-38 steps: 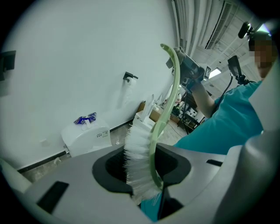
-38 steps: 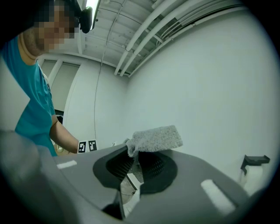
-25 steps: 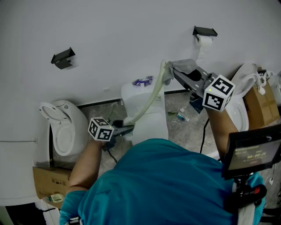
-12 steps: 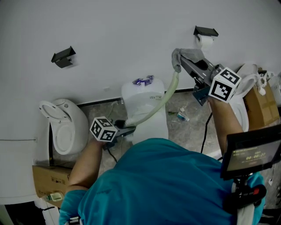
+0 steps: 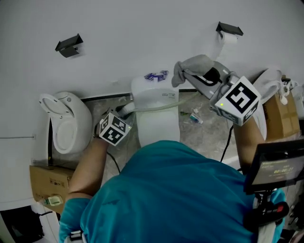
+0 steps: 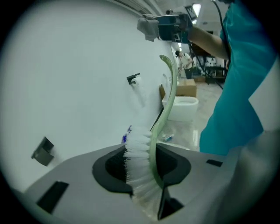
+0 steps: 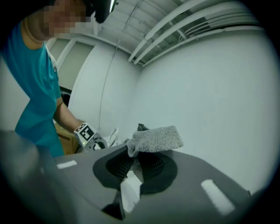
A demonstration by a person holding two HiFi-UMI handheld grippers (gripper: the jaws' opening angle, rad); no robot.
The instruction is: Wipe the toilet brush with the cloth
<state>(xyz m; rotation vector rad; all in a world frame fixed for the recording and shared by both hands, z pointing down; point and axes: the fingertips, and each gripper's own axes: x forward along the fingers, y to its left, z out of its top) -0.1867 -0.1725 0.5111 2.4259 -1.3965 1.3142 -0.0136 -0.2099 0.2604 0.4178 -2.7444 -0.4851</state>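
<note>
Head view: left gripper (image 5: 126, 110) clamped on brush (image 5: 156, 109) by its bristle end, right gripper (image 5: 190, 76) clamped on cloth (image 5: 197, 62), cloth just clear of brush.

Bright, even indoor light; both gripper views are fisheye with black corners.
The head view is sharp, its white wall (image 5: 142, 38) evenly lit with only soft shadows. Above and beyond the left gripper (image 6: 142, 173) a ceiling lamp (image 6: 194, 8) glares. The brush (image 6: 136, 153) bristles right at its jaws look soft and washed out, and the gripper body nearest the lens is blurred. At the right gripper (image 7: 135, 168) the cloth (image 7: 155, 139) is crisp and the near body blurred. Straight lines bow toward both views' dark rims.
</note>
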